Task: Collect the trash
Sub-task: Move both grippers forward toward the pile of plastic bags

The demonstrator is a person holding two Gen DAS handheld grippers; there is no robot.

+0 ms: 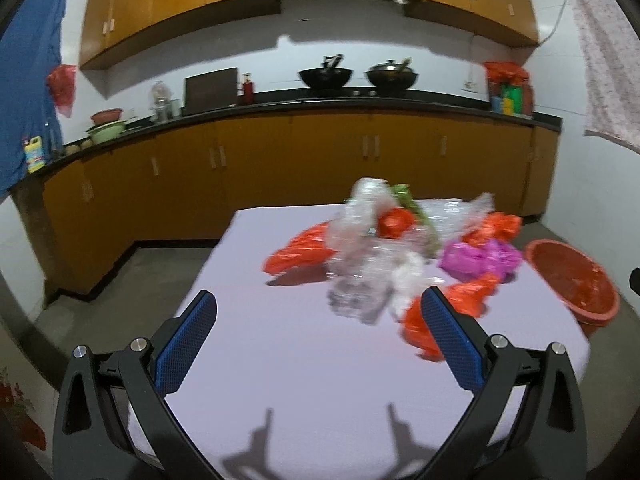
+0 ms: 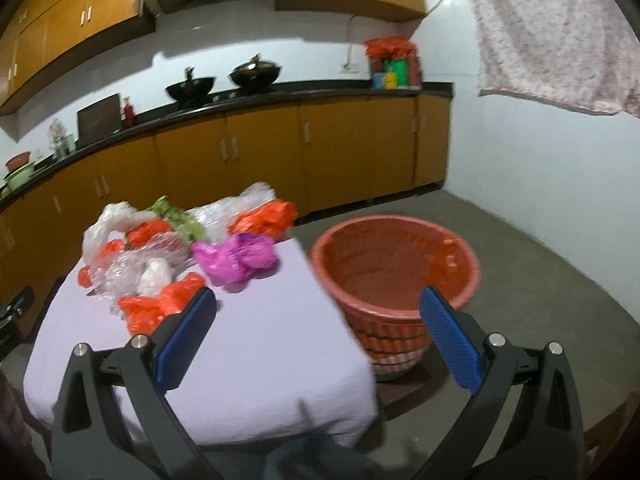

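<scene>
A pile of trash lies on the far part of a table with a pale lilac cloth (image 1: 304, 364): clear crumpled plastic (image 1: 360, 280), orange bags (image 1: 452, 312), a magenta bag (image 1: 476, 258) and a green scrap (image 1: 404, 194). The same pile shows in the right wrist view, with the magenta bag (image 2: 236, 258) and an orange bag (image 2: 160, 306). A red basket (image 2: 394, 276) stands on the floor right of the table, also in the left wrist view (image 1: 576, 282). My left gripper (image 1: 318, 306) is open and empty above the cloth, short of the pile. My right gripper (image 2: 316, 300) is open and empty over the table's right edge.
Orange kitchen cabinets with a black counter (image 1: 320, 100) run along the back wall, with two woks (image 1: 326, 76) on the stove. A patterned cloth (image 2: 556, 32) hangs on the right wall. Grey floor (image 2: 540, 280) surrounds the table.
</scene>
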